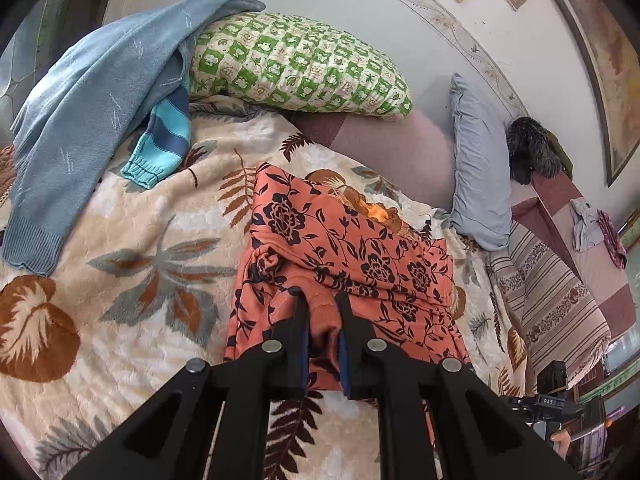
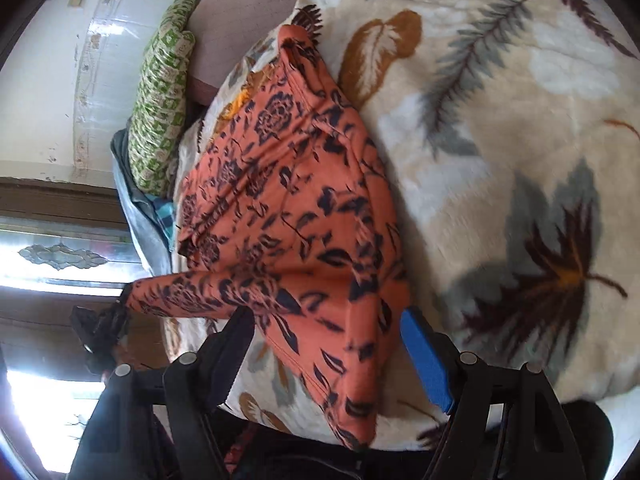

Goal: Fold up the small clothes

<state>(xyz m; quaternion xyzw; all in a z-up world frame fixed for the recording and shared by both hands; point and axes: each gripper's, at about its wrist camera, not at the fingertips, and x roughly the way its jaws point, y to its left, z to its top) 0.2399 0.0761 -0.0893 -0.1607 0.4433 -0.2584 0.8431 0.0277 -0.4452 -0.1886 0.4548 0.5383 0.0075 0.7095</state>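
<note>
An orange garment with dark flowers [image 1: 340,248] lies partly folded on the leaf-patterned blanket [image 1: 132,248]. My left gripper [image 1: 322,300] is shut on its near edge, cloth bunched between the fingers. In the right wrist view the same garment [image 2: 288,208] spreads across the blanket [image 2: 500,140]. My right gripper [image 2: 328,316] is open, its fingers on either side of the garment's near corner. My left gripper [image 2: 116,312] shows at the left there, holding a stretched-out corner of the garment.
A blue sweater [image 1: 80,112] and a striped teal sleeve [image 1: 164,140] lie at the back left. A green checked pillow [image 1: 296,64] and a grey pillow [image 1: 476,168] rest against the wall. A striped cloth [image 1: 548,296] hangs at the right.
</note>
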